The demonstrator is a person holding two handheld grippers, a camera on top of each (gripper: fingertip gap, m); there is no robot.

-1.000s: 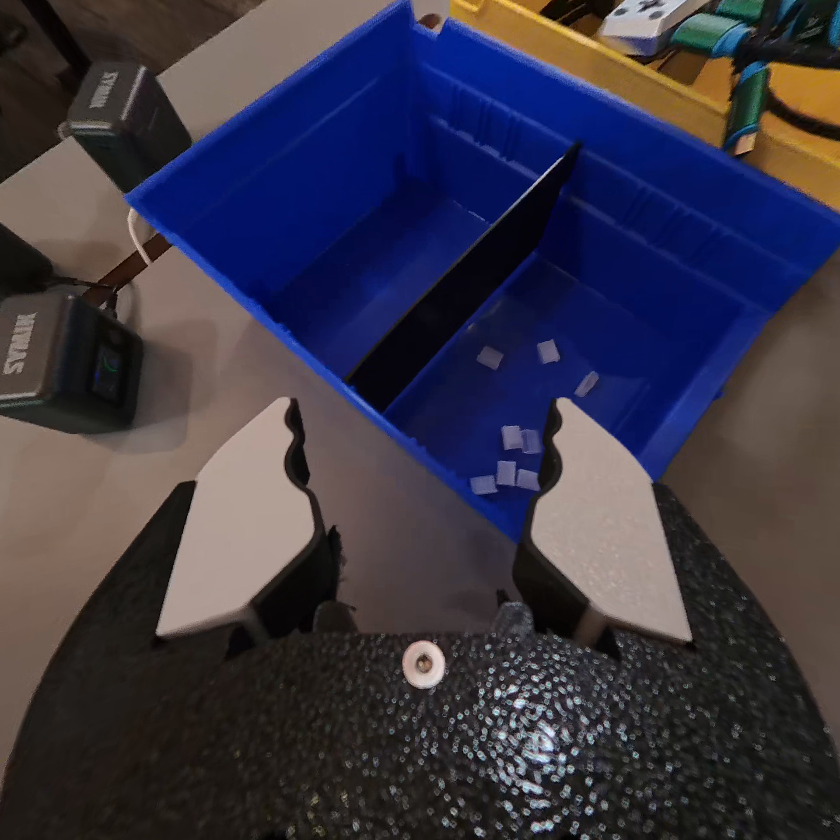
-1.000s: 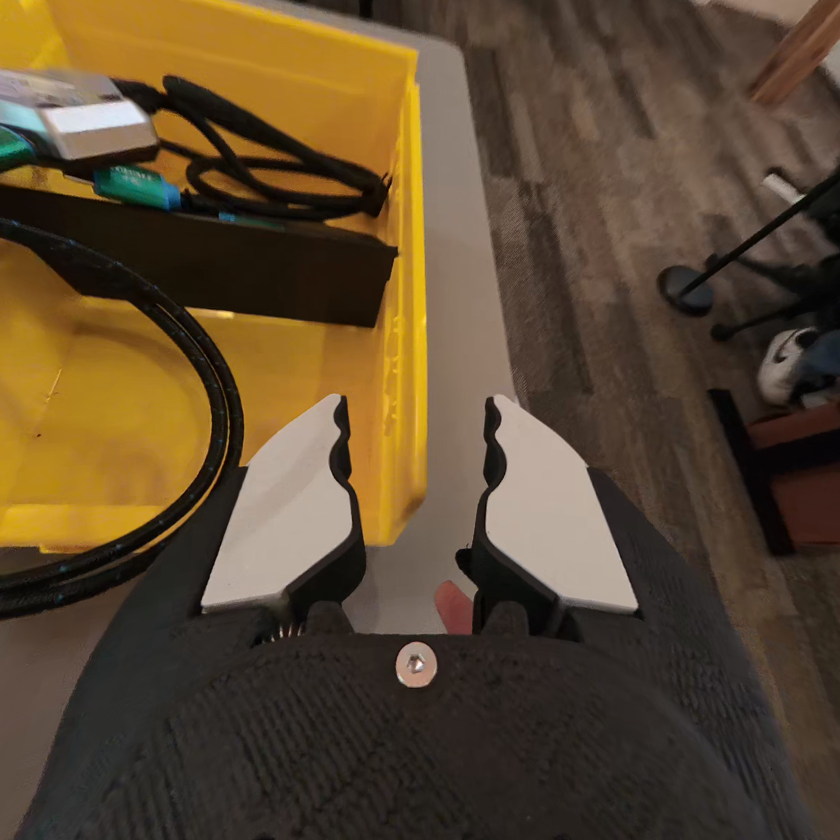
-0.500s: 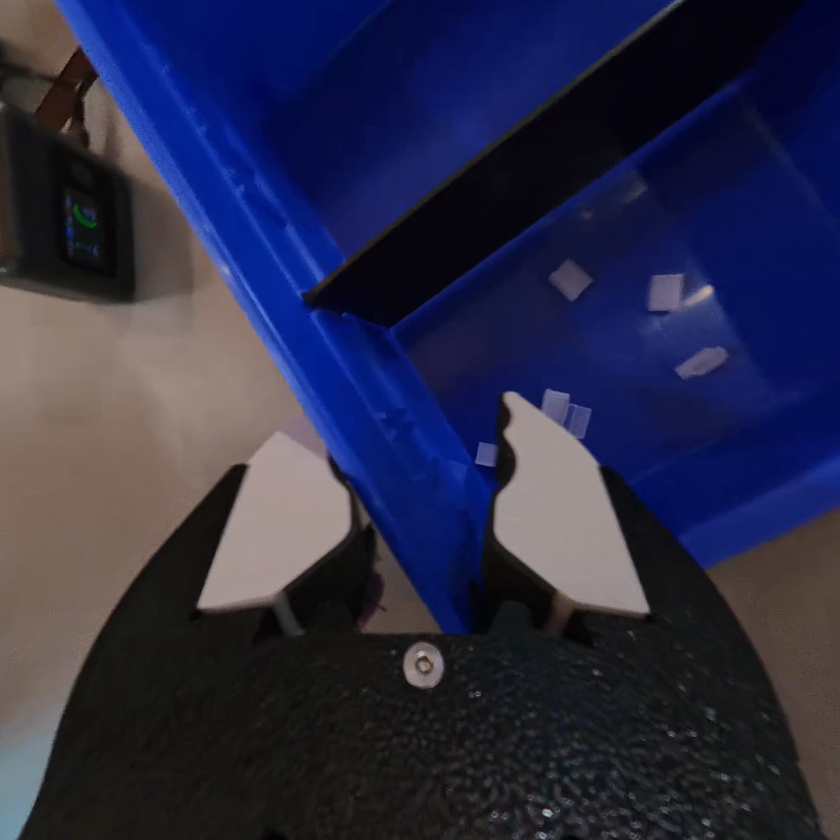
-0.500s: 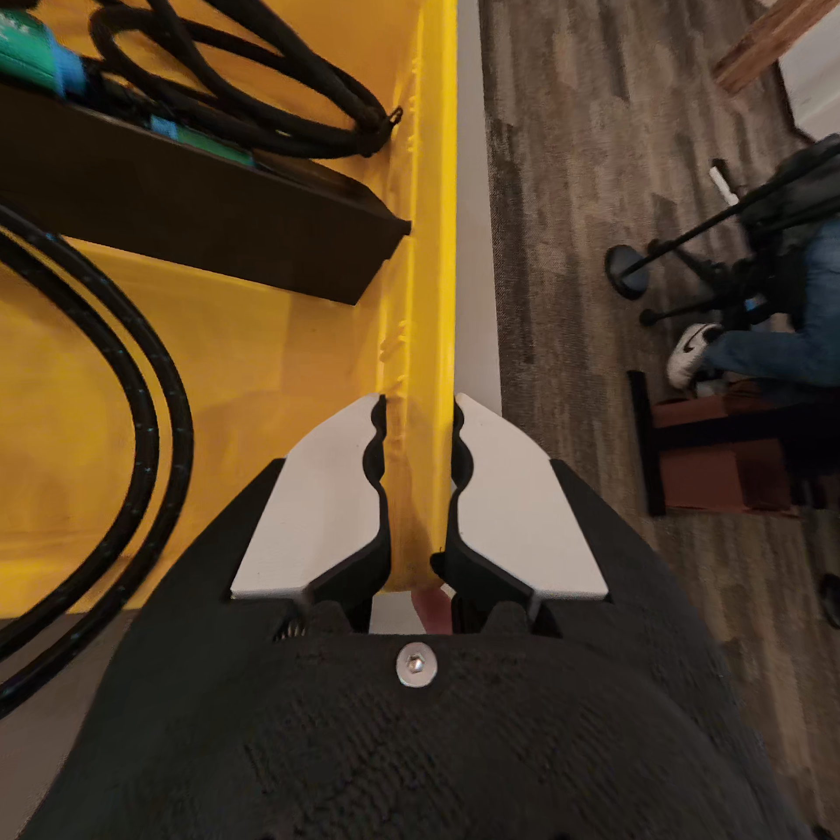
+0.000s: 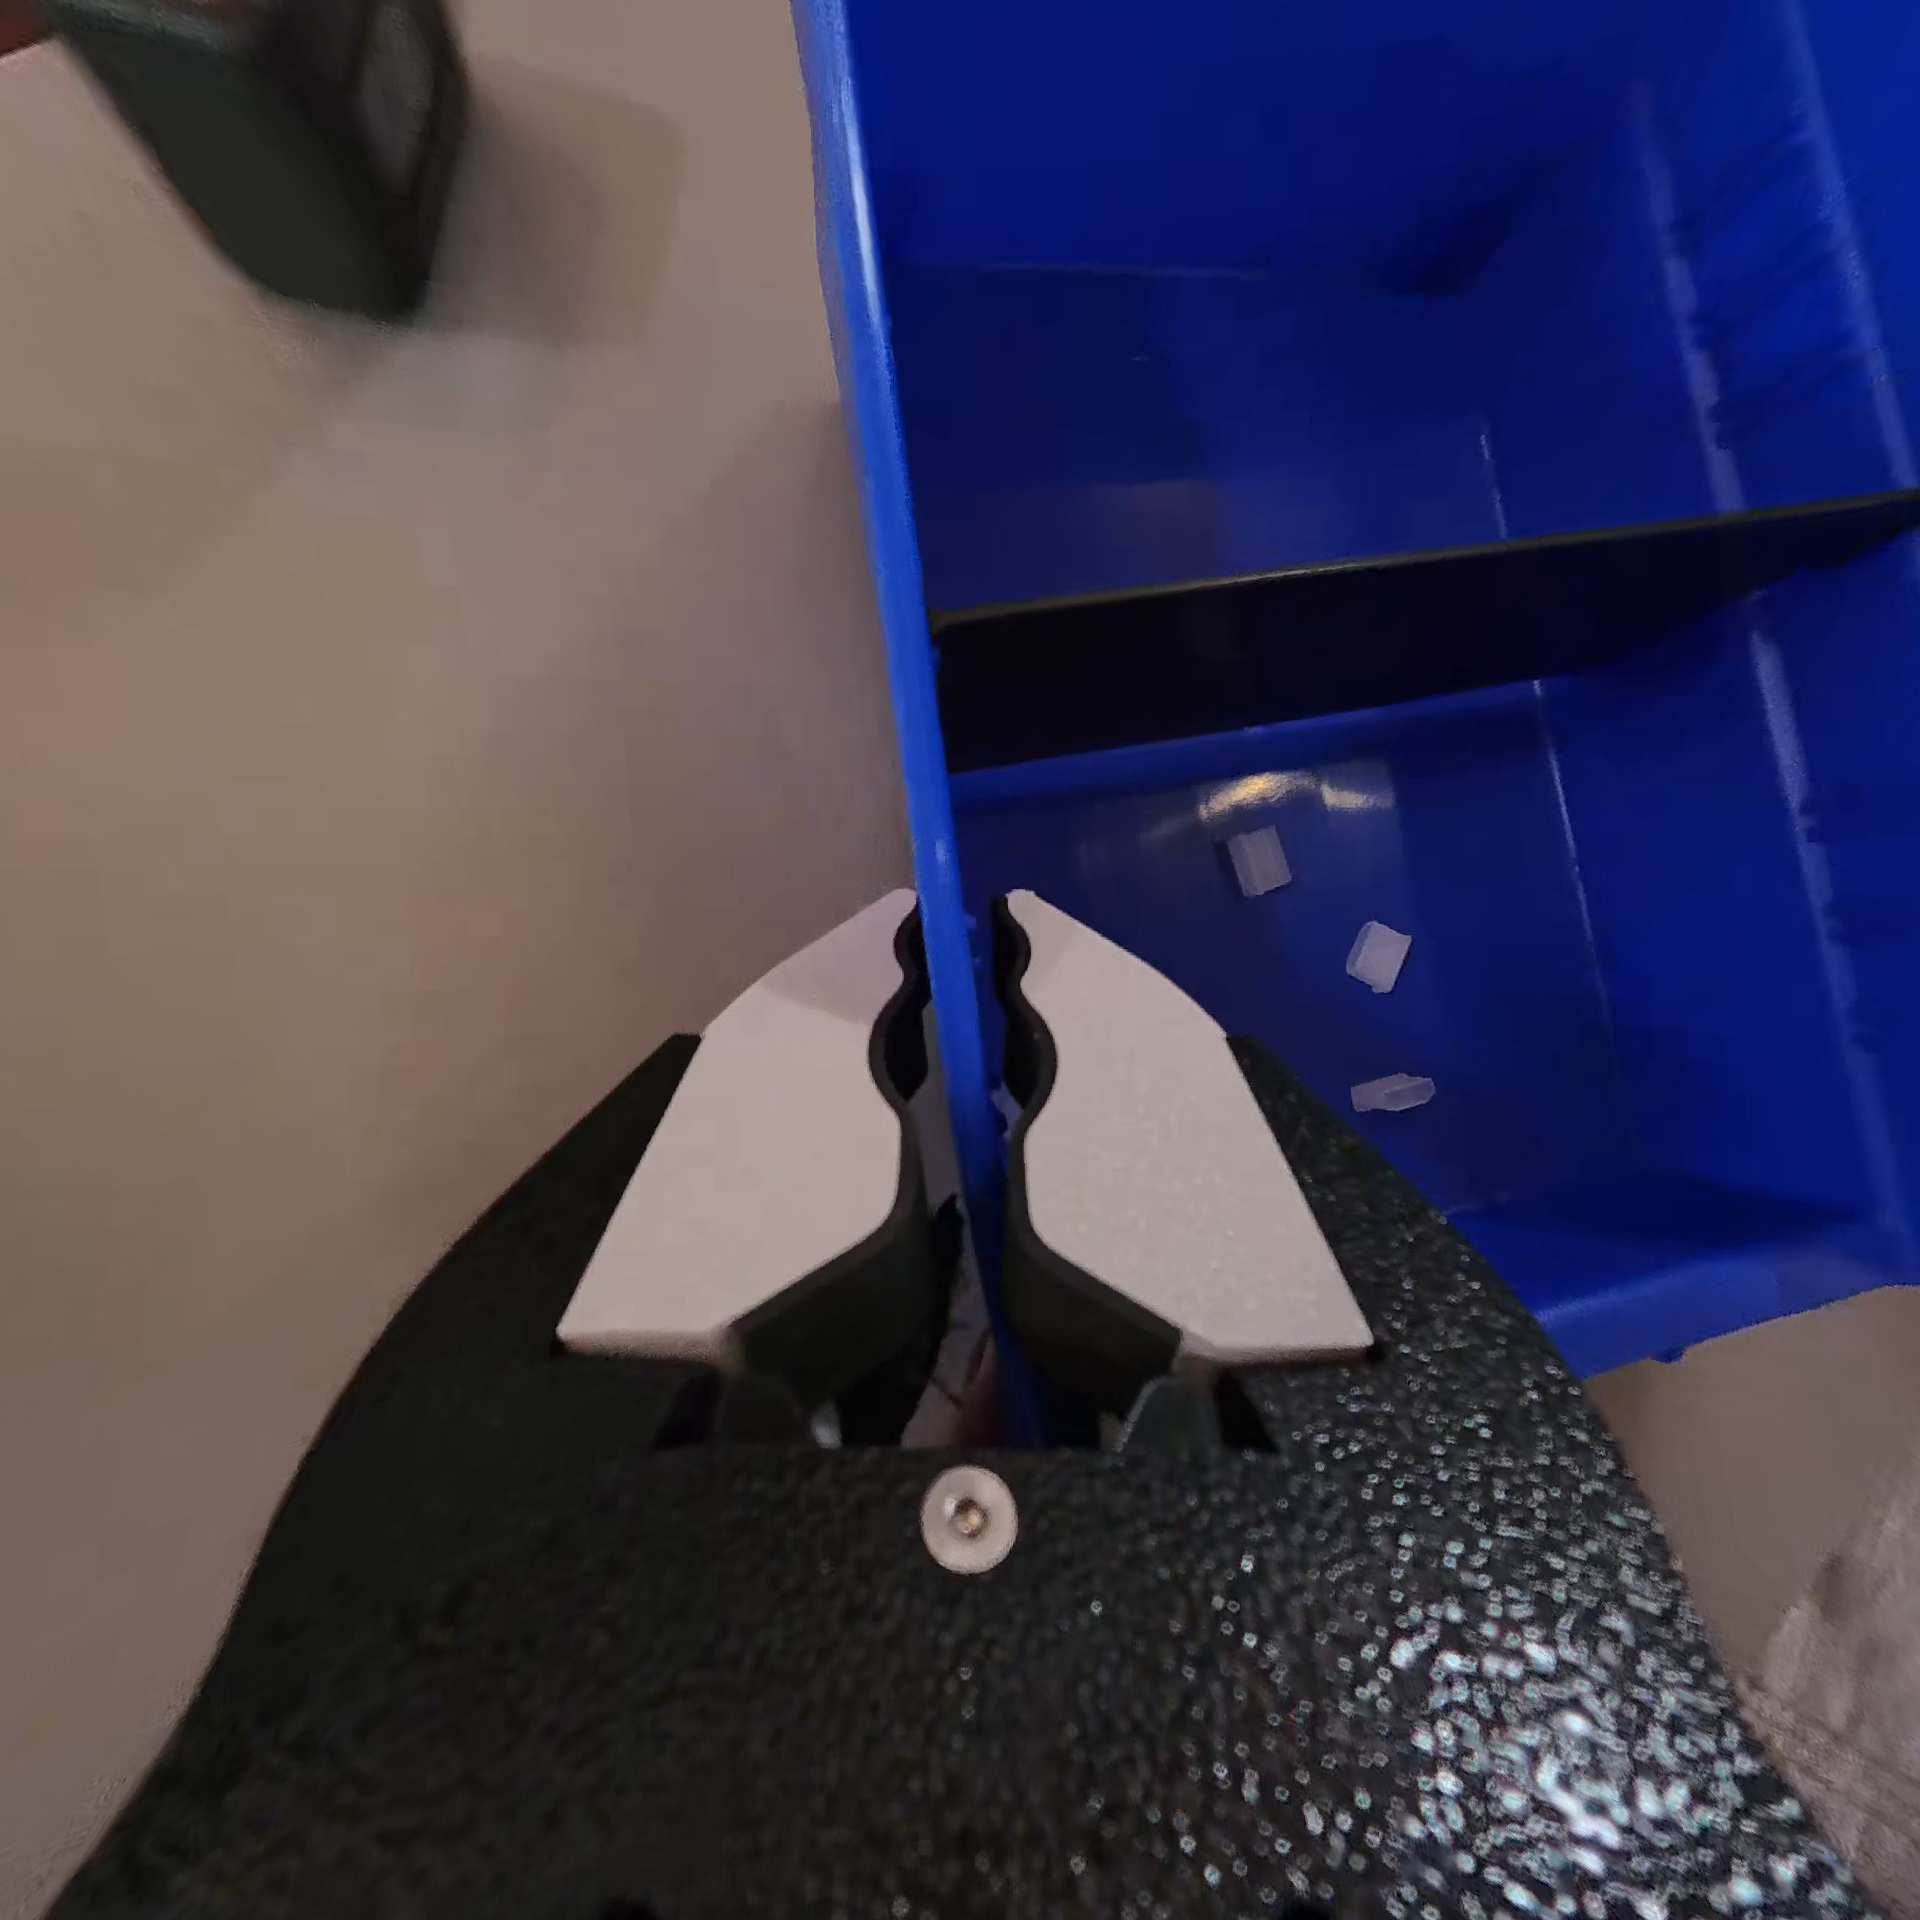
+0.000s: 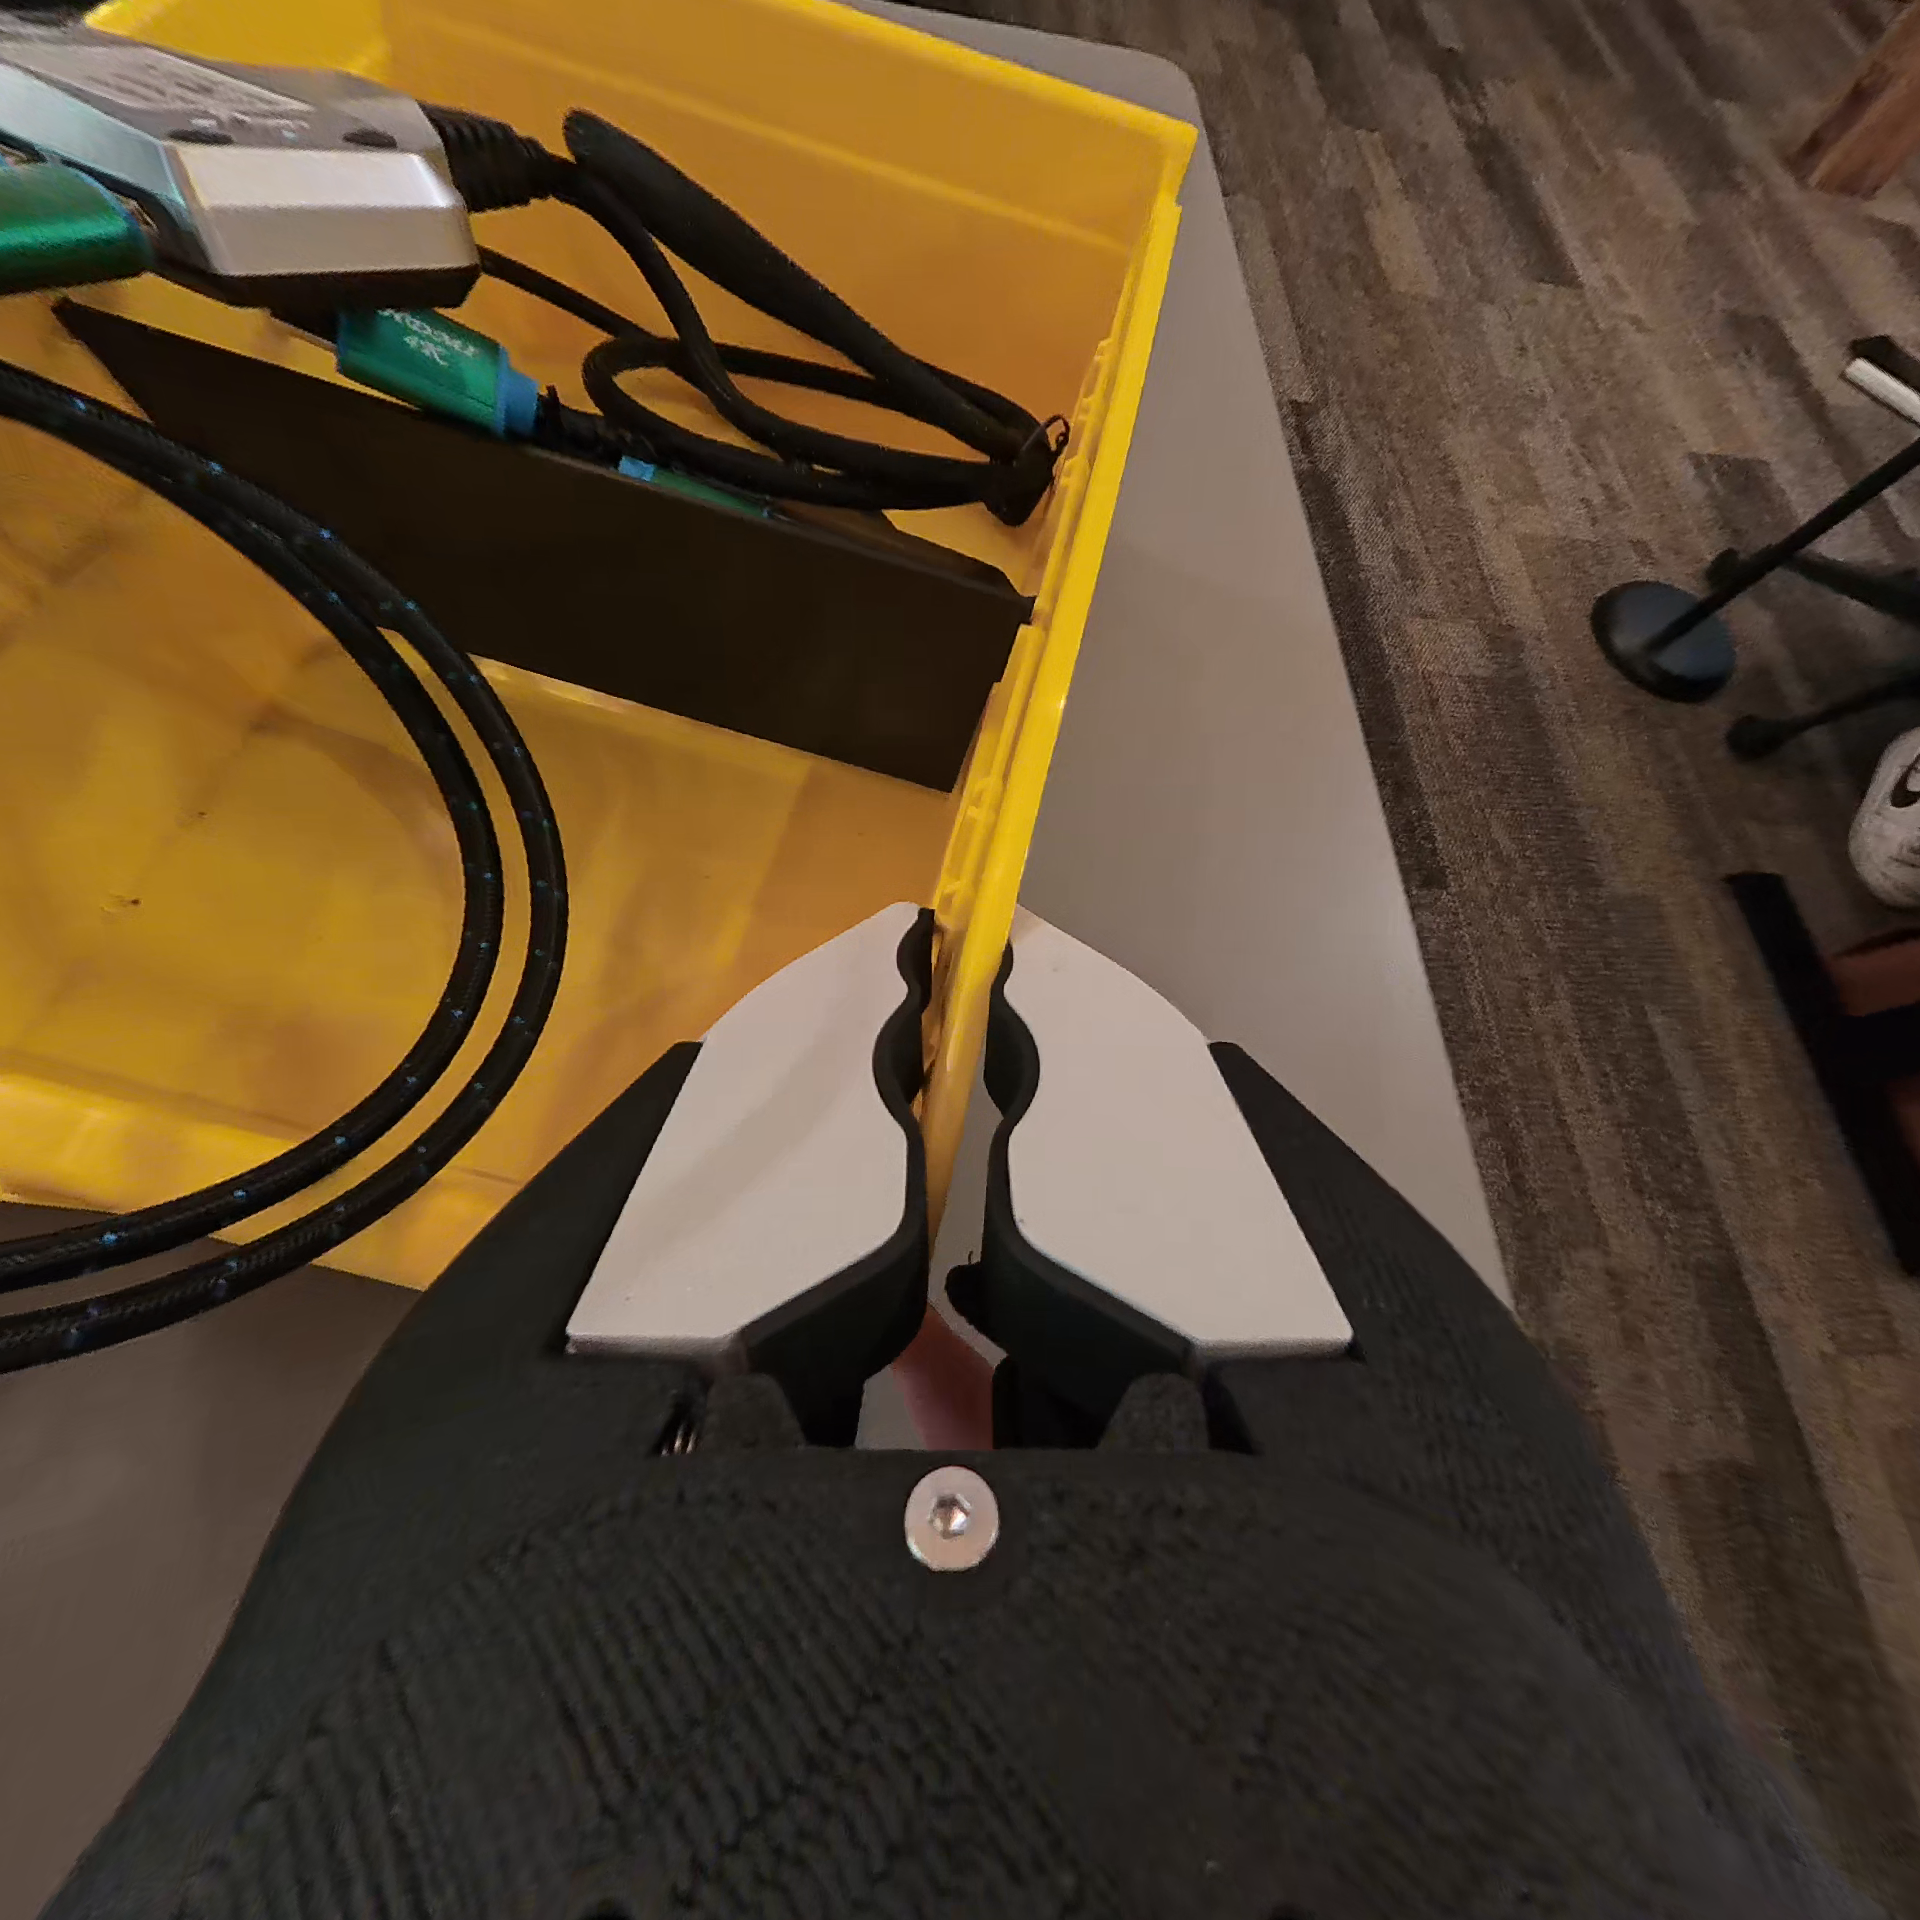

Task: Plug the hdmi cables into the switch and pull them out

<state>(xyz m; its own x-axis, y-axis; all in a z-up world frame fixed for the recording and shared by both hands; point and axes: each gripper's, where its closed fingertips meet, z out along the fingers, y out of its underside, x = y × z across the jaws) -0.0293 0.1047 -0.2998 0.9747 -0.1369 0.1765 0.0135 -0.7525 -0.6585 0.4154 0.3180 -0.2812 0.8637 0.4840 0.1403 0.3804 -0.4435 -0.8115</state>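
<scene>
Left wrist view close above blue bin (image 5: 1351, 312) wall, right wrist view close above yellow bin (image 6: 935, 156) wall — nothing shared.

Blue bin (image 5: 1351, 260), black divider (image 5: 1455, 634); yellow bin (image 6: 831, 135); black cable (image 6: 499, 831) with blue flecks; grey desk (image 6: 1195, 727); grey-brown streaked floor (image 6: 1558, 312).

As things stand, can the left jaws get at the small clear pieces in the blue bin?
Probably not as they stand: the left gripper is shut on the blue bin side wall, occupied. The clear pieces lie uncovered on the near compartment floor; nothing else blocks them.
</scene>
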